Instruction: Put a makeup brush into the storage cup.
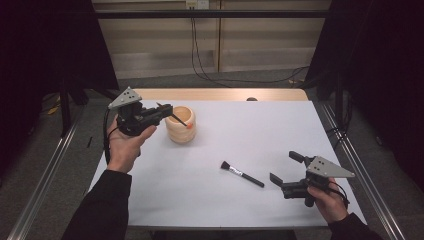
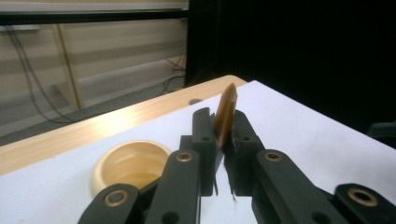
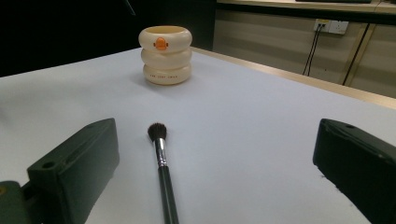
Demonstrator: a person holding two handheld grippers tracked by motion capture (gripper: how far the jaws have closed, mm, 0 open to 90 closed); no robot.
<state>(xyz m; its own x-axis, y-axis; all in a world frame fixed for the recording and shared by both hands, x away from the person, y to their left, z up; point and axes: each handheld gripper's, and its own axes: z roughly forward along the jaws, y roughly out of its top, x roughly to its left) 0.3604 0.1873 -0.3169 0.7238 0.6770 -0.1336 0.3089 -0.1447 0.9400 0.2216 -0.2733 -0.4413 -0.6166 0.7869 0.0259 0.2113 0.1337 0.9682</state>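
A cream ringed cup (image 1: 181, 131) with an orange emblem stands at the table's back left. My left gripper (image 1: 167, 110) hovers just left of its rim, shut on a slim brown stick (image 1: 177, 119) that slants across the cup's mouth. In the left gripper view the stick's tapered end (image 2: 225, 116) rises between the jaws of the left gripper (image 2: 223, 123), and the cup (image 2: 130, 163) sits below left. A black-handled brush (image 1: 241, 173) lies flat on the white table. My right gripper (image 1: 285, 166) stands open just right of it. The right gripper view shows the brush (image 3: 161, 158) between the spread jaws of the right gripper (image 3: 217, 140), with the cup (image 3: 166, 56) beyond.
The white table top (image 1: 260, 130) ends in a wooden strip (image 1: 220, 94) at the back, where a small dark spot (image 1: 251, 99) sits. Metal rails (image 1: 350, 155) run along both sides. Cables (image 1: 235, 80) trail on the floor behind.
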